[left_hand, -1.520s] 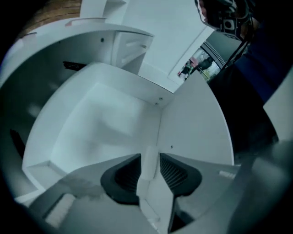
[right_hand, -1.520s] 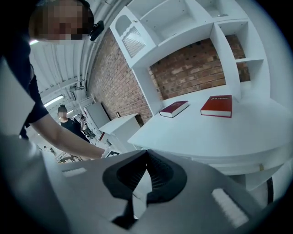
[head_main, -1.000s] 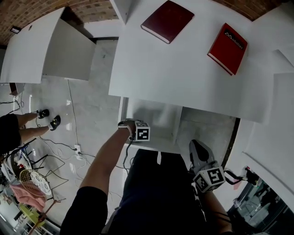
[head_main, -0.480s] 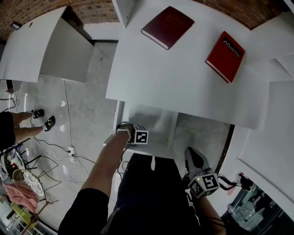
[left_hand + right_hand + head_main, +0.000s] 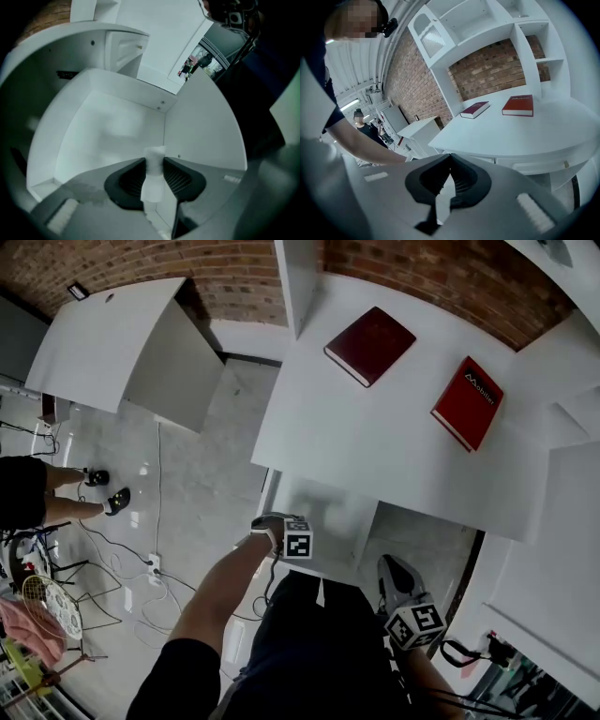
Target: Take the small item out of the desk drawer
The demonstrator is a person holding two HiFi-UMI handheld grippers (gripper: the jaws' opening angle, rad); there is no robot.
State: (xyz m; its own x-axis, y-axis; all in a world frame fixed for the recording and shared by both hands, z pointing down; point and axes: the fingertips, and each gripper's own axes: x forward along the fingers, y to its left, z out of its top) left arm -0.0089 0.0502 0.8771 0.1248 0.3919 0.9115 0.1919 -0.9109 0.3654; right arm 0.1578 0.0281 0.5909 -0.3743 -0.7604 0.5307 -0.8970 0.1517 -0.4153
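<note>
The left tongs (image 5: 153, 163) are down inside the open drawer (image 5: 197, 126), and there it is: the small white item (image 5: 153, 183) stands upright right between the two dark pads. The tongs are closing in, and both pads already touch its sides, so it is grasped. Pale and blurred, its exact shape is hard to read, and whether its foot rests on the drawer floor can't be made out. The bare white floor of the drawer spreads ahead of these tongs, with the drawer's side wall running just to their right.

Over to the right tongs (image 5: 450, 157): clenched tip to tip, with nothing held. They sit low, off to the right of the left pair and outside the drawer. Ahead of them and higher up lies the white surface (image 5: 525, 136), and on it, well beyond the tips, a dark red book (image 5: 475, 109) and, to its right, a bright red book (image 5: 518, 105), lying apart.

From above, the left tongs' marker cube (image 5: 297, 546) sits at the drawer's near edge.
</note>
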